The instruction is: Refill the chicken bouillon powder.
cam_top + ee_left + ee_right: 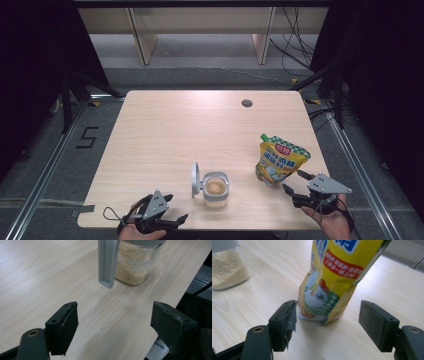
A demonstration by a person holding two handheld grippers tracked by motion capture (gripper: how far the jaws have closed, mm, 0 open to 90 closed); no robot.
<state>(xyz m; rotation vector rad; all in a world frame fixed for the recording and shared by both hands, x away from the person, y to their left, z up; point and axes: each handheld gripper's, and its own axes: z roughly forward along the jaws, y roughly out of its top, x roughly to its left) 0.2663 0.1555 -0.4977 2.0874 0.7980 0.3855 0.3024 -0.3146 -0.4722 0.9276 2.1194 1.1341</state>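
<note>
Pouch upright between spread right gripper fingers.

Pouch stands right of the jar (well apart).

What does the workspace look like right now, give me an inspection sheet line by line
Surface: pale wood table, round grommet hole near the far edge.
Job's things: yellow pouch standing upright; clear container of beige granules, grey lid flipped open.
Clutter: nothing seen.
Grippers: left gripper open, short of the container; right gripper open, jaws either side of the pouch base, not clamped.
Cables: black cables on the floor beyond the table.
Surroundings: grey floor, dark curtains, a 5 marking in tape.
</note>
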